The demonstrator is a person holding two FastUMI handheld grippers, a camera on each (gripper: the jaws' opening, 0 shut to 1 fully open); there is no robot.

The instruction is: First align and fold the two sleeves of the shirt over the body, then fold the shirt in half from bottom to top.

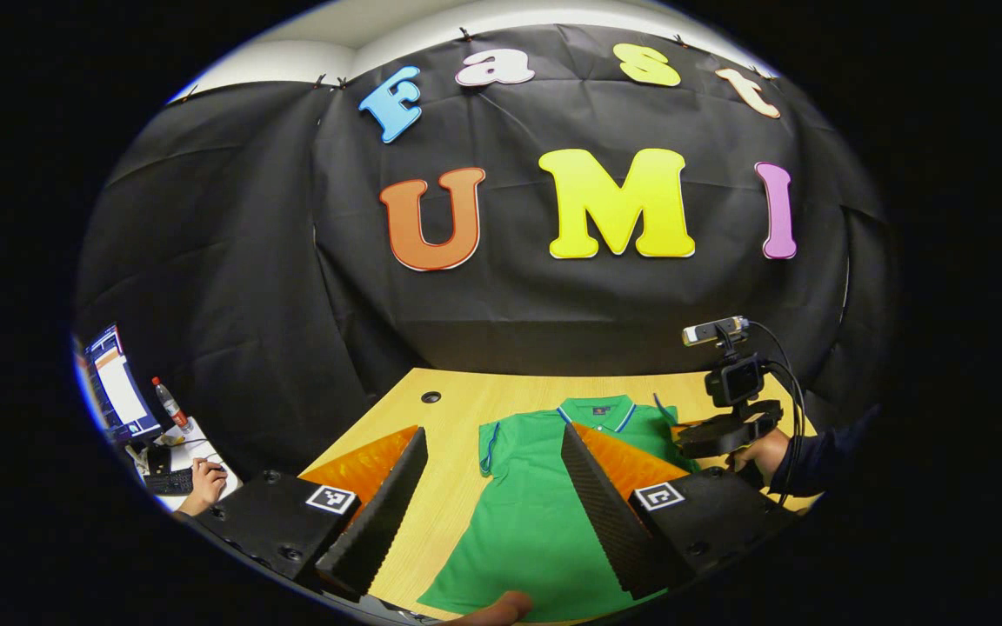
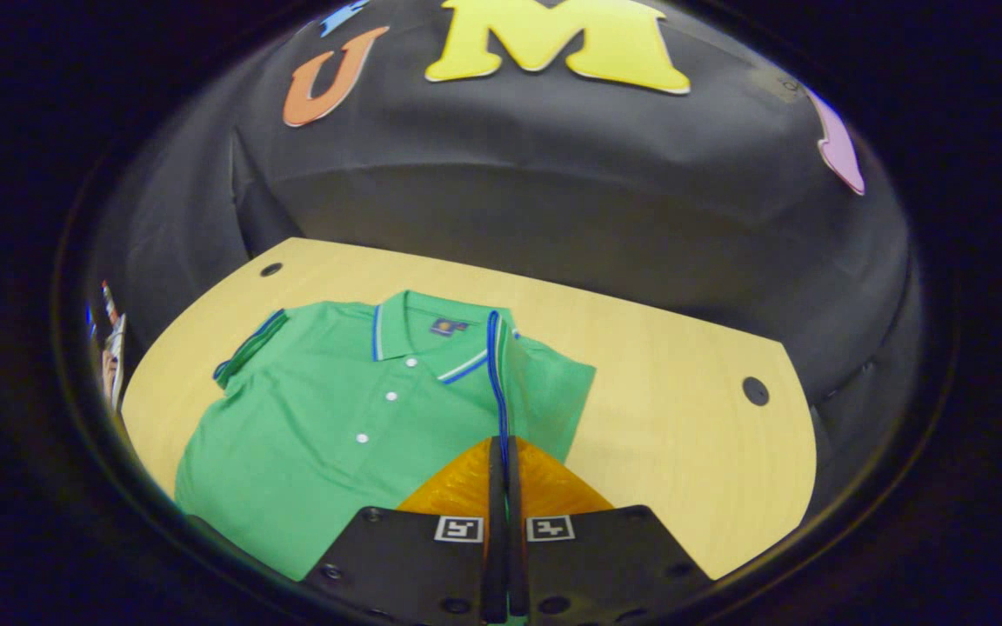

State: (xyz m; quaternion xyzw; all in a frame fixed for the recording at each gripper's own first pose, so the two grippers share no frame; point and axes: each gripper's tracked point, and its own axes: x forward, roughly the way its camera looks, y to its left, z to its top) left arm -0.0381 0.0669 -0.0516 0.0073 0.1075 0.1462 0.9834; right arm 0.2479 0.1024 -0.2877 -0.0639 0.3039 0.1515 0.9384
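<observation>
A green shirt (image 2: 336, 417) lies front up on the wooden surface (image 2: 684, 417), collar toward the black back wall. My right gripper (image 2: 501, 487) has its jaws pressed together on the blue-trimmed edge of the shirt's sleeve (image 2: 544, 391), which is folded in over the body; the trim runs straight up from between them. My left gripper (image 1: 492, 487) hangs above the shirt's lower half with its jaws spread wide, holding nothing. In the left gripper view my other gripper (image 1: 731, 417) shows at the shirt's far side, a hand (image 1: 762, 452) behind it. Off to the left there seems to be a desk with a screen (image 1: 118, 382) and a bottle (image 1: 170, 404).
</observation>
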